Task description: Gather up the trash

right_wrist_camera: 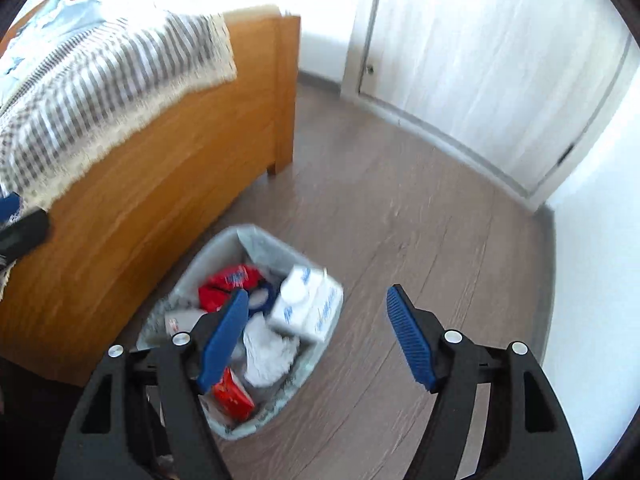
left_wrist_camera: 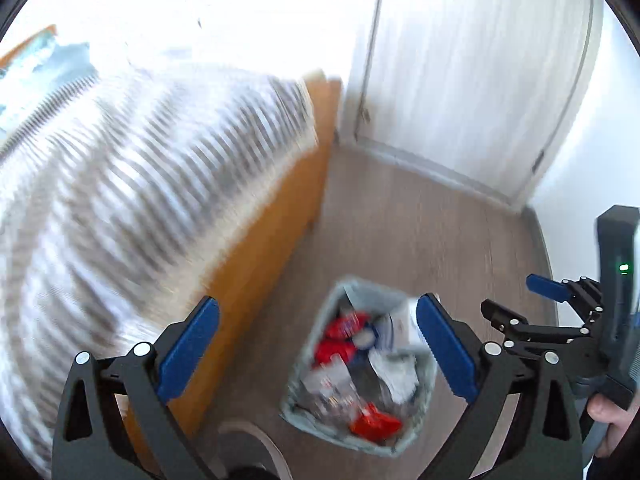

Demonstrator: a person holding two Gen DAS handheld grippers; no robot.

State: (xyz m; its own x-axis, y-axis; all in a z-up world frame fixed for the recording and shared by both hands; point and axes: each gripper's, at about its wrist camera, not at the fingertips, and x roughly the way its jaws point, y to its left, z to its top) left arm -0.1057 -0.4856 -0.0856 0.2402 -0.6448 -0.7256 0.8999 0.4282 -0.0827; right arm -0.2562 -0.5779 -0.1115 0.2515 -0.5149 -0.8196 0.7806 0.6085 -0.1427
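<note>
A grey trash bin [left_wrist_camera: 298, 378] [right_wrist_camera: 188, 276] with a liner stands on the wood floor beside the bed. It holds red wrappers [left_wrist_camera: 344, 326] [right_wrist_camera: 228, 280], a white carton [left_wrist_camera: 404, 320] [right_wrist_camera: 308, 300], crumpled white paper [right_wrist_camera: 268, 352] and clear plastic. My left gripper [left_wrist_camera: 316, 304] hangs above the bin, jaws wide open and empty. My right gripper [right_wrist_camera: 317, 292] [left_wrist_camera: 516, 300] is also open and empty, above the bin's right side. Nothing is held by either one. The left wrist view is blurred.
A wooden bed frame [right_wrist_camera: 140, 200] with a striped blanket [right_wrist_camera: 100, 80] fills the left. White doors [right_wrist_camera: 480, 60] and a white wall close the far side and right. A person's hand [left_wrist_camera: 612, 412] holds the right gripper's handle. Bare floor [right_wrist_camera: 400, 208] lies beyond the bin.
</note>
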